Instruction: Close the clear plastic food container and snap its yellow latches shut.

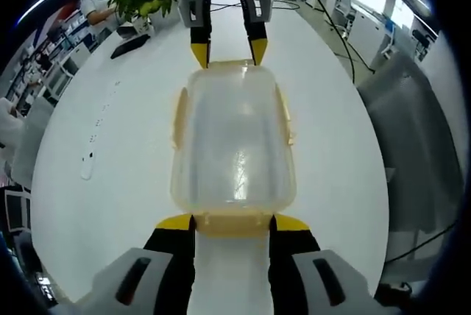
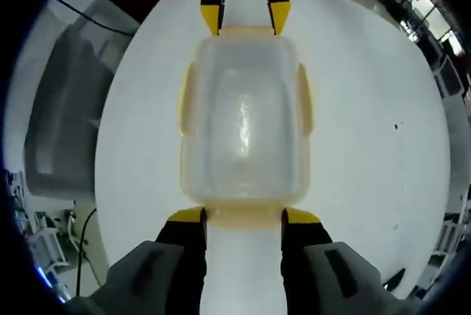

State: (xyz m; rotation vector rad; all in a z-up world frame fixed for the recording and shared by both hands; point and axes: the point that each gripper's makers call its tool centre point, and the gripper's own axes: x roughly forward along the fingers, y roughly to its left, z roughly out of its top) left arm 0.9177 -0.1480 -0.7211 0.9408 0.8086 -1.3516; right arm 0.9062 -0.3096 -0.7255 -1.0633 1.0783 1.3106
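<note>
Left gripper view: my left gripper (image 1: 232, 221) is standing released astride the near end latch of the clear rectangular plastic food container (image 1: 234, 146), lidded, mid white worktop (image 1: 110, 131). Right gripper view: my right gripper (image 2: 243, 216) is straddling the opposite latch, unclenched. Yellow side latches (image 2: 187, 99) are appearing unsnapped; latching remains.

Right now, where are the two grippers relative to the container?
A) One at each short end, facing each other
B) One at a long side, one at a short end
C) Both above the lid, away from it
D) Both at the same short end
A: in the left gripper view the left gripper brackets the near short end of the container, while the right gripper meets the far end, on the white table.
</note>
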